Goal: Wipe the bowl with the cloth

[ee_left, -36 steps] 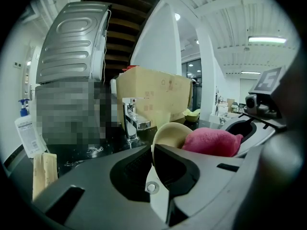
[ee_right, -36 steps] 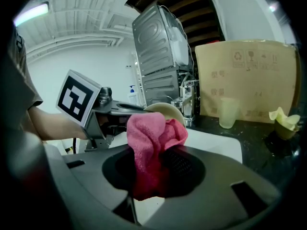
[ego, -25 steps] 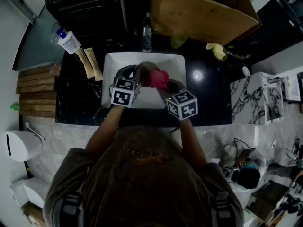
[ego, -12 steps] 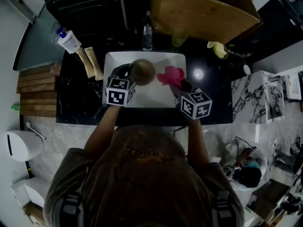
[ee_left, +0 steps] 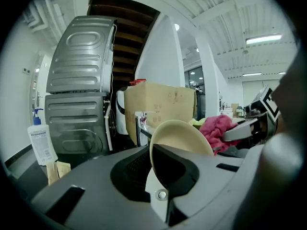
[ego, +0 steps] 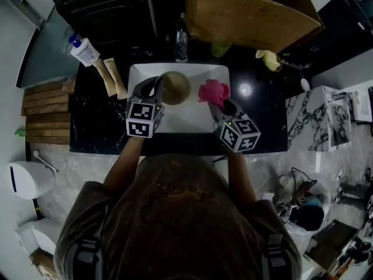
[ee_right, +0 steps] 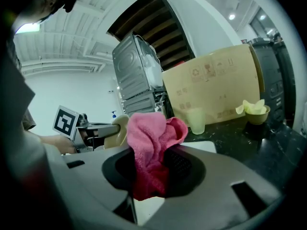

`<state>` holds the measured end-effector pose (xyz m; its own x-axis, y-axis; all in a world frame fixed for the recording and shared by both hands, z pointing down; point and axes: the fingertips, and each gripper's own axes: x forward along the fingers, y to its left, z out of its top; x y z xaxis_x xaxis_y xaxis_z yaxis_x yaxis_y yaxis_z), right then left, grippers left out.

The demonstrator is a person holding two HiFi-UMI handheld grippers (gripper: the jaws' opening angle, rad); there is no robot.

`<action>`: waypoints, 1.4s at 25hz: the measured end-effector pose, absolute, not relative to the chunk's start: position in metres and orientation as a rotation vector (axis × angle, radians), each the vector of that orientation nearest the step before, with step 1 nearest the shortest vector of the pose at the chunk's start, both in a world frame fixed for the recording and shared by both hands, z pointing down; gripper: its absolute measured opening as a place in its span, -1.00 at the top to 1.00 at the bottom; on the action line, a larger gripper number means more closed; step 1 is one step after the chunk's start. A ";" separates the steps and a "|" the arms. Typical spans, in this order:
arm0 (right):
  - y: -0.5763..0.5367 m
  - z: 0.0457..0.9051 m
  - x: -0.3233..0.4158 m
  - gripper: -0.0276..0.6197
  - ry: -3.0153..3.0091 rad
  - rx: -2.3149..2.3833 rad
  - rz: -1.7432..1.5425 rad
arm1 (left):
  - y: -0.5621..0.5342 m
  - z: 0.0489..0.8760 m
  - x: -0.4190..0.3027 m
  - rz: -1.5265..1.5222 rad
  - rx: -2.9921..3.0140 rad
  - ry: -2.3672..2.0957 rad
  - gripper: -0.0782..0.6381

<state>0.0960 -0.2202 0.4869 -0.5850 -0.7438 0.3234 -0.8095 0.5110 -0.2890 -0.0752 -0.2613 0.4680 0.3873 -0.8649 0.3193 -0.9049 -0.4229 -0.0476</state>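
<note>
A cream bowl hangs over the white tray, tipped on its side, with my left gripper shut on its rim. In the left gripper view the bowl stands between the jaws of the left gripper, its hollow turned right toward the pink cloth. My right gripper is shut on that bunched pink cloth, a hand's width right of the bowl and apart from it. The right gripper view has the cloth filling the jaws of the right gripper, with the bowl at left.
The tray lies on a black counter. A pump bottle and paper sachets stand left. A clear bottle, a green cup and a cardboard box sit behind. A small bowl with yellow-green stuff is at back right.
A second ago the pink cloth was pressed against the bowl over the tray. My right gripper has since drawn it away to the right; the bowl now shows uncovered.
</note>
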 end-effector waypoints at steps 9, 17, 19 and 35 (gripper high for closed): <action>-0.225 0.440 0.094 0.55 -2.703 1.510 0.408 | -0.254 0.415 -0.071 0.176 2.645 -1.664 0.73; -0.221 0.427 0.095 0.55 -2.748 1.589 0.275 | -0.243 0.389 -0.065 0.014 2.789 -1.719 0.73; -0.221 0.426 0.096 0.55 -2.752 1.610 0.263 | -0.240 0.385 -0.064 -0.027 2.798 -1.728 0.73; -0.220 0.427 0.090 0.56 -2.730 1.624 0.240 | -0.237 0.391 -0.064 -0.054 2.789 -1.723 0.74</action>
<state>0.0898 -0.2205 0.4268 -0.4796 -0.8766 0.0390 -0.8700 0.4692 -0.1515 -0.0644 -0.2373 0.3909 0.4497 -0.8876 -0.0999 -0.8921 -0.4408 -0.0995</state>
